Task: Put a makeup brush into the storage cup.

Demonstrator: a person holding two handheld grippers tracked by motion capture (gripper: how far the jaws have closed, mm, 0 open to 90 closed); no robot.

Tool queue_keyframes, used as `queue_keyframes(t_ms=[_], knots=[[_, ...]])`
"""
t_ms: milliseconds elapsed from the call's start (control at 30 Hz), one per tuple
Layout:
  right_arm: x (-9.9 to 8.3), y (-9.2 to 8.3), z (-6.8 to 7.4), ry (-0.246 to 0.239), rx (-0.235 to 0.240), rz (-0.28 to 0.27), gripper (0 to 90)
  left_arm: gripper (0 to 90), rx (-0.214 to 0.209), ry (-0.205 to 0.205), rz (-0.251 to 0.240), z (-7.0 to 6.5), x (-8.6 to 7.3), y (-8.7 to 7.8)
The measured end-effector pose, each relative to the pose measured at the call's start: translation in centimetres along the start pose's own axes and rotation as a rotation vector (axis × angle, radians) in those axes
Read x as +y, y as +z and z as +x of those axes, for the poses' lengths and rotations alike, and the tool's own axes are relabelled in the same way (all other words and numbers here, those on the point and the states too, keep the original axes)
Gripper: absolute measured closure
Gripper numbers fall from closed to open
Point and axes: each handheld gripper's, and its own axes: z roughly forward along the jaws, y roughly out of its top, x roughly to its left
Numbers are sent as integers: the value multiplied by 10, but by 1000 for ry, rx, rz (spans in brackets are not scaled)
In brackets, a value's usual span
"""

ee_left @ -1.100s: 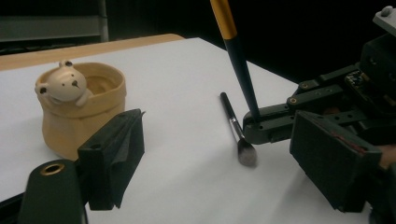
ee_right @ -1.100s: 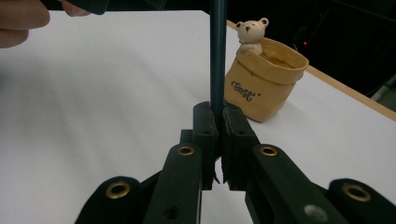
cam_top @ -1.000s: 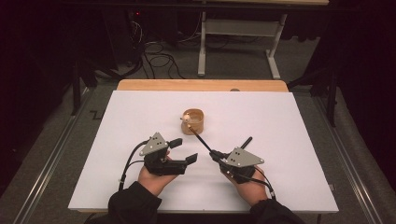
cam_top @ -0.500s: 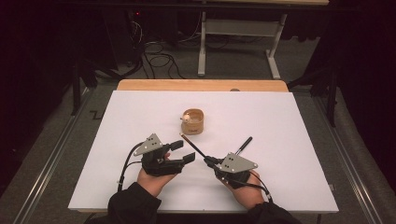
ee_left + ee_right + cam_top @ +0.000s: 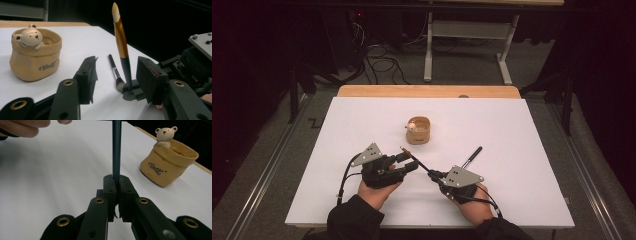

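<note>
Pinching the dark handle of a slim brush (image 5: 116, 147) between pads pressed tight together, the right gripper (image 5: 438, 177) holds it so that the shaft runs out ahead of its jaws, across the white table (image 5: 537, 130), toward the left gripper (image 5: 408, 163). That hold looks chosen for a handover: the grip sits low on the handle, which leaves the gold ferrule (image 5: 121, 40) and the pale tip free beyond it. In the left gripper view the brush stands between the left gripper's two jaws, close to the one on that view's right, and neither pad presses on it yet; those jaws have just been closing with the shaft between them but remain partly spread, a clear gap showing on the other side. The bear-faced ceramic pot (image 5: 418, 130) sits just beyond the left gripper's tips, farther up the table, near enough that it is probably where the brush is meant to end up. A second brush (image 5: 472, 157) lies flat on the table, past the right gripper and off to its right, apart from both tools, probably waiting its turn. A safe transfer would call for the left pads to seat firmly on the shaft before the right ones let go, or the brush may tip.
</note>
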Motion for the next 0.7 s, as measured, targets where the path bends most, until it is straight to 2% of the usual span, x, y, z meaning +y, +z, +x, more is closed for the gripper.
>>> queue_keyframes(t_ms=[167,700], knots=[[0,1,1,-3,6,2,871,580,-16,-16,-13,1,-1,-1],[-1,3,3,-17,11,14,871,742,-37,-12,-30,1,-2,-2]])
